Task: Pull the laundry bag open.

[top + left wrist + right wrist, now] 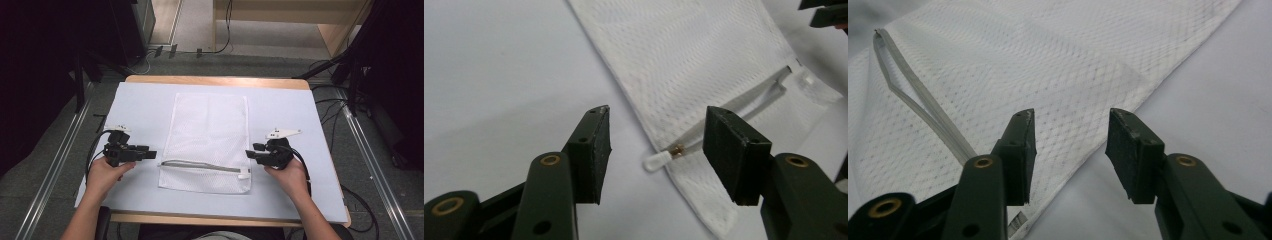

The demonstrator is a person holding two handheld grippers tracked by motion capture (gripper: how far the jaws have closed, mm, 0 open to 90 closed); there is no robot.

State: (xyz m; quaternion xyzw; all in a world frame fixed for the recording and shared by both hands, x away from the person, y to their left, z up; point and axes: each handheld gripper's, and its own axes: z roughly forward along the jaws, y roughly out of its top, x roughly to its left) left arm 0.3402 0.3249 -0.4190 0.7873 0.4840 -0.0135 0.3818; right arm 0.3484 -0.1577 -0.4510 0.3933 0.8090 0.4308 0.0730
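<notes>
Jaws of both grippers stand wide, nothing pinched in either. Left gripper (150, 154) sits just off the left edge of a white mesh laundry bag (210, 135), jaws pointing at the zipper end. Seen from the left gripper view, the left gripper (656, 142) has the clear zipper pull (658, 161) lying between its jaws, closer to the right-hand one, touching neither; bag (684, 55) stretches away beyond the jaws, zipper (744, 105) running off up and right. Right gripper (250, 154) sits just off the bag's right edge near the zipper's other end. From the right gripper view, the right gripper (1070, 145) has the bag's edge (1073, 65) passing between and ahead of its jaws, grey zipper tape (923, 110) off to the left of the left-hand jaw. Bag lies flat on the white-covered desk (140, 100), zipper partly open. A hand (102, 175) holds each gripper.
</notes>
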